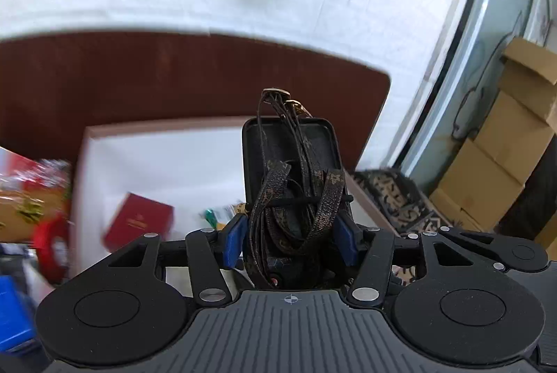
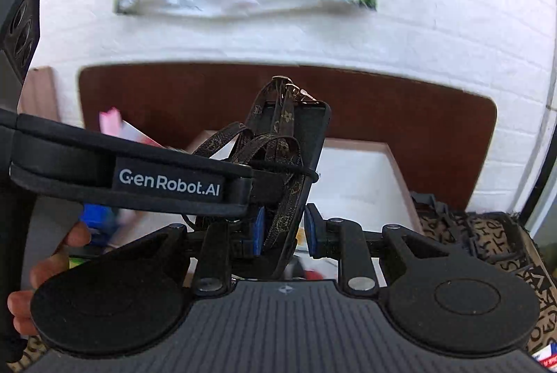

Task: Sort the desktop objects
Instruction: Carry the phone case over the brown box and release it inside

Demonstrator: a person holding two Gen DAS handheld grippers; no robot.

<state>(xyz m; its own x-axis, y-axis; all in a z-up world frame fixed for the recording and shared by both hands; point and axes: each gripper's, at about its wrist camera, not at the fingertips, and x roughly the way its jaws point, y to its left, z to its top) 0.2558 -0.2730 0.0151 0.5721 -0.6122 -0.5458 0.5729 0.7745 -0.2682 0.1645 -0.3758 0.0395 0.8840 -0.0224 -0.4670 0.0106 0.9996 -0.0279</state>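
Note:
A black phone case (image 1: 289, 150) wrapped in a brown patterned strap (image 1: 299, 209) stands upright between the blue pads of my left gripper (image 1: 290, 233), which is shut on it. The right wrist view shows the same case (image 2: 310, 157) edge-on with the strap (image 2: 278, 143) looped on its left face. My right gripper (image 2: 283, 230) has its pads on either side of the case's lower part, the right pad (image 2: 311, 230) apart from it. The left gripper's body (image 2: 139, 178) crosses that view from the left.
A white tray (image 1: 156, 160) with a red booklet (image 1: 139, 221) lies below on the brown table (image 1: 174, 77). Colourful packets (image 1: 31, 195) sit at left. Cardboard boxes (image 1: 504, 147) and a patterned bag (image 2: 487, 240) stand at right. A white brick wall (image 2: 435, 25) lies behind.

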